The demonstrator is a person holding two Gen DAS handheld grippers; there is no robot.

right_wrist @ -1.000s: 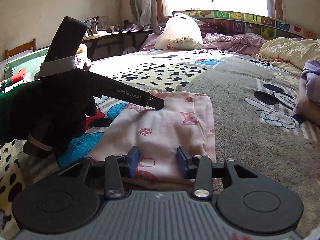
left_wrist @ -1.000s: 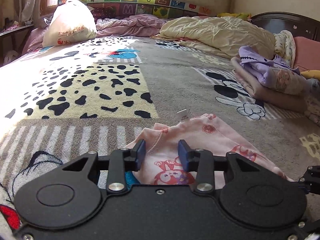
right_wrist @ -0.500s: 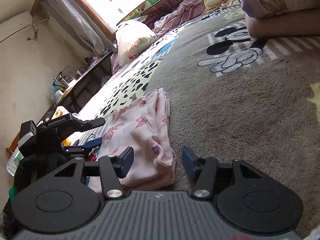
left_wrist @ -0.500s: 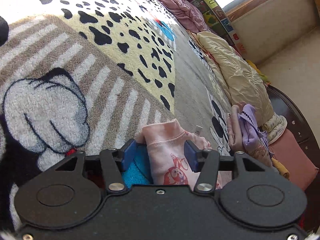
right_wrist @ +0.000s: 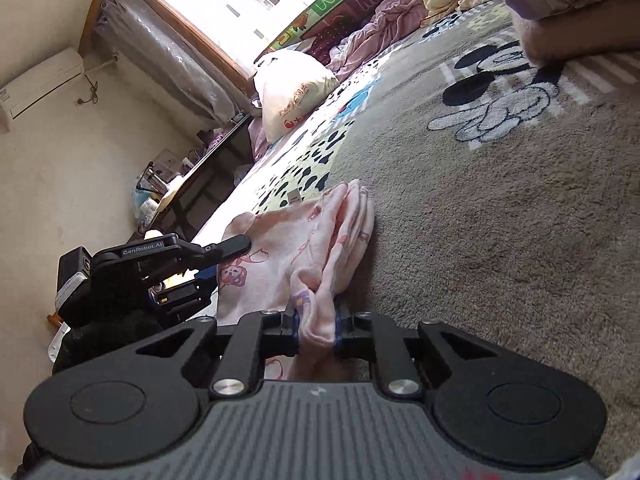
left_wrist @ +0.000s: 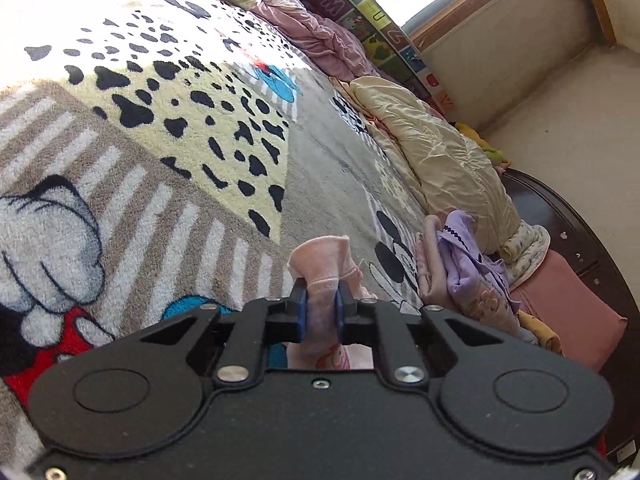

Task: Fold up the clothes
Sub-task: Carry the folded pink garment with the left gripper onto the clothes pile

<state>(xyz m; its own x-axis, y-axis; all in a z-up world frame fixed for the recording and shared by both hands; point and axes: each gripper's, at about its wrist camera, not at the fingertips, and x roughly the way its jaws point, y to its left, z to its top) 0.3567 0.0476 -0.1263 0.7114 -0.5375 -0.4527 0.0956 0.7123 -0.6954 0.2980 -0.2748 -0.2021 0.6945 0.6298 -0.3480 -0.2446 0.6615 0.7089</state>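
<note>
A folded pink garment [right_wrist: 288, 248] with red cartoon prints lies on the cartoon-print blanket [right_wrist: 500, 220] covering the bed. My right gripper [right_wrist: 317, 322] is shut on the garment's near right corner. My left gripper [left_wrist: 320, 307] is shut on the near left corner of the same garment [left_wrist: 326, 260], whose edge bunches up between the blue pads. The left gripper also shows in the right wrist view [right_wrist: 208, 264], at the garment's left edge. Both views are tilted.
A stack of folded clothes with a purple piece on top [left_wrist: 468, 276] lies at the right of the bed. A cream quilt [left_wrist: 436, 164] and a pink quilt [left_wrist: 316, 36] lie at the back. A white bag [right_wrist: 292, 92] sits by the window. A desk [right_wrist: 192, 184] stands left of the bed.
Both grippers were open over the garment's near corners and have closed on the fabric. Both views have tilted further, and the pinched corners now bunch up between the fingers.
</note>
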